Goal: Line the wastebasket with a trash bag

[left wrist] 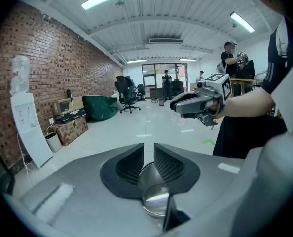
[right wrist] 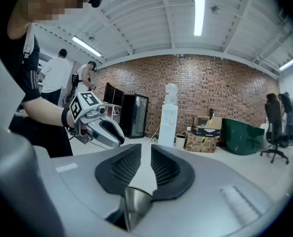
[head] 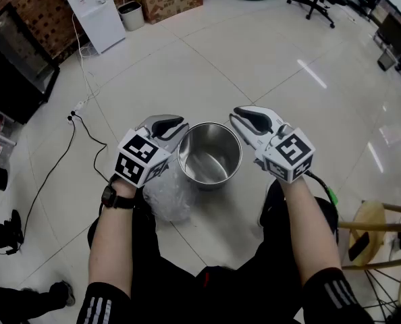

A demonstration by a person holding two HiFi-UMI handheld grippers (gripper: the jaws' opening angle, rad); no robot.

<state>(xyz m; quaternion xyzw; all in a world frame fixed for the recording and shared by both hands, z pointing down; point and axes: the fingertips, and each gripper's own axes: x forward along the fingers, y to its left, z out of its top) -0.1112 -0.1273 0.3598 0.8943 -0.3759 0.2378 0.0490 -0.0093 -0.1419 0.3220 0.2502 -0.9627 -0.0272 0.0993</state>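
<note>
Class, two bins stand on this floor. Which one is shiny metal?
The steel wastebasket between the left claw and right claw; the pale bin beside the cardboard box stands far off.

head: steeply down | left tongs (head: pixel 179 127) cam, right tongs (head: pixel 237 118) cam: facing each other | shared: wastebasket (head: pixel 217 140)

Shiny polished metal wastebasket (head: pixel 209 155), crinkled translucent plastic bag (head: pixel 167 198), glossy smooth floor tiles (head: pixel 254 66).

Bag (head: pixel 168 201): partly covered by the left gripper (head: pixel 177 127).
Stool (head: pixel 372 221): cut off by the right edge.
Basket (left wrist: pixel 154 201): mostly hidden in both gripper views.
</note>
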